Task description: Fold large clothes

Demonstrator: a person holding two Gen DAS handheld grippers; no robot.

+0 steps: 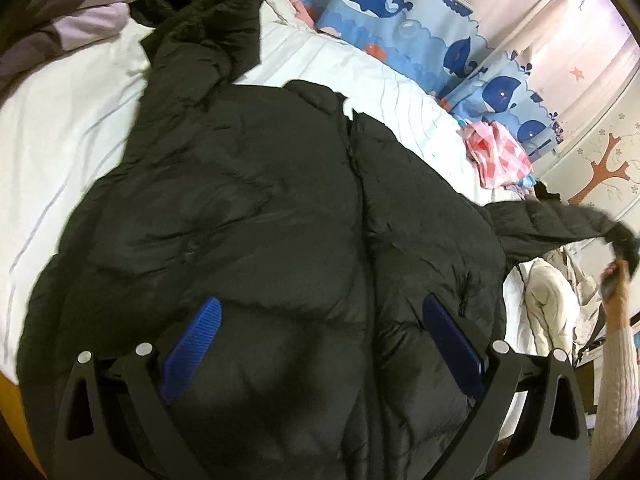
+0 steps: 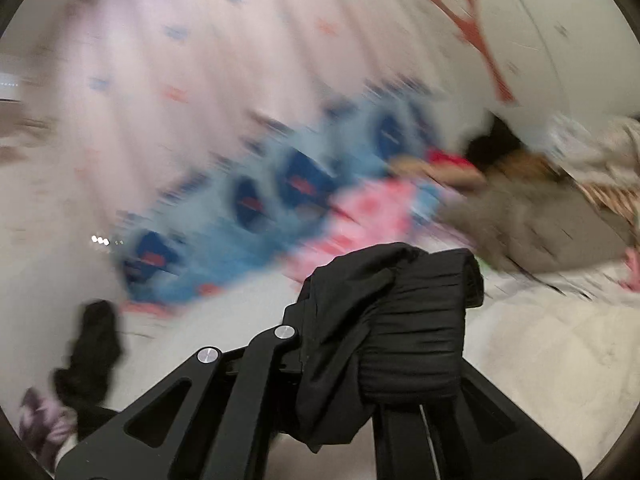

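The bed (image 1: 72,128) takes up most of the room from where I stand, white sheet with thin stripes, and across it lies the black puffer jacket (image 1: 240,208), front side up, the zip line running down its middle. It looks bulky but light, all air and slick shell, so I'd expect it to slide on the sheet and spring back out of any fold that isn't pressed down. It will not hold a crease by itself.

Along the far edge stand the whale-print bumper cushions (image 1: 372,4), with a pink checked cloth (image 1: 500,152) bunched just beside them (neither seems part of the job).

The jacket's sleeve (image 1: 560,224) is stretched out off the body toward the side, raised clear of the bed. Its ribbed cuff (image 2: 420,320) is pinched in the right gripper (image 2: 400,360), jaws clamped tight on the knit. A cuff is a fair place to hold: stretchy, grippy, less slippery than the quilted shell.

The left gripper (image 1: 320,340) hangs over the lower chest of the jacket, its blue pads (image 1: 196,344) spread wide with nothing between them. I'd guess it should pin the body near the shoulder seam while the sleeve is laid across.
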